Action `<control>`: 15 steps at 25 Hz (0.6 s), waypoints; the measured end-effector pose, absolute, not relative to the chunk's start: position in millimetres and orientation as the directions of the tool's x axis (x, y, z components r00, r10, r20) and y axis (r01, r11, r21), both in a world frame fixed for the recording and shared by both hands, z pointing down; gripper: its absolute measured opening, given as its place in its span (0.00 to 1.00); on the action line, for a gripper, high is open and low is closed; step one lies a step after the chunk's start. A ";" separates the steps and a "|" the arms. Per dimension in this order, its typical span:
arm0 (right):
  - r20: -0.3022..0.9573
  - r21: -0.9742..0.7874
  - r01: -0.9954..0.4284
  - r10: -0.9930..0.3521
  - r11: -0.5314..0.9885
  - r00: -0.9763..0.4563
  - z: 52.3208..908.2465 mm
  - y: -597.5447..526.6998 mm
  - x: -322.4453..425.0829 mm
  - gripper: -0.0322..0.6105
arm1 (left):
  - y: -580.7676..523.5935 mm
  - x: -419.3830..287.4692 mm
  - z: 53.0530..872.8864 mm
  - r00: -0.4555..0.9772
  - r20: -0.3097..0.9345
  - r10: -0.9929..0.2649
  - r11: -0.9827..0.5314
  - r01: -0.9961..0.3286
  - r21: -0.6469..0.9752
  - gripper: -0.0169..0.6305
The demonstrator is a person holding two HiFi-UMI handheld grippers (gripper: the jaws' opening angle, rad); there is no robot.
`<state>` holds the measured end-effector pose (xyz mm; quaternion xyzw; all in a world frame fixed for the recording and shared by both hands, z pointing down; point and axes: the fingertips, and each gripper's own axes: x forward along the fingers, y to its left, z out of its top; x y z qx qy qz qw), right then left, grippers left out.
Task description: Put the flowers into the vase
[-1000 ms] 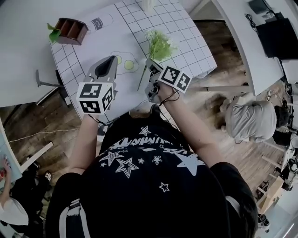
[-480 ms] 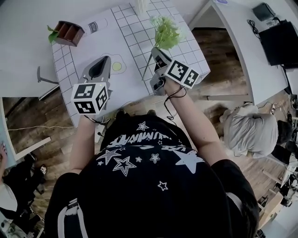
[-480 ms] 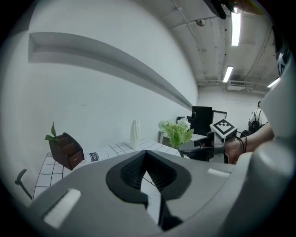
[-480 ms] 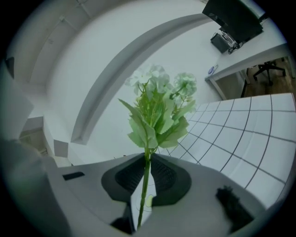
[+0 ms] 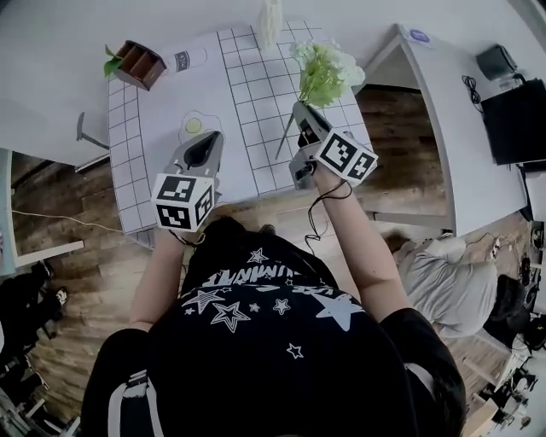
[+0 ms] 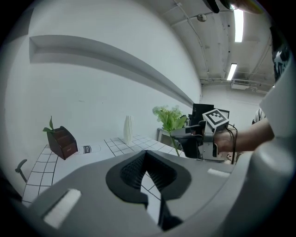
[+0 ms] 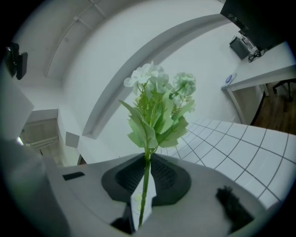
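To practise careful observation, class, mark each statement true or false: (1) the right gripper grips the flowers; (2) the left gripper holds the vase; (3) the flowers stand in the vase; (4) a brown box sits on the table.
1. The right gripper is shut on the stem of the flowers. True.
2. The left gripper holds the vase. False: its jaws are together with nothing between them, and the vase stands apart at the table's far edge.
3. The flowers stand in the vase. False: they are held in the right gripper, above the table.
4. A brown box sits near the table's far left corner. True.
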<state>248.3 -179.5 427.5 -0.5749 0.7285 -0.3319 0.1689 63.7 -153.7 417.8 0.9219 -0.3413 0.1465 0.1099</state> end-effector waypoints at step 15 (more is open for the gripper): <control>0.078 -0.502 -0.849 -0.968 0.168 -0.237 377.8 -223.6 250.2 0.12 | -230.0 47.9 405.2 0.763 0.295 -0.575 -0.771 -0.626 0.116 0.04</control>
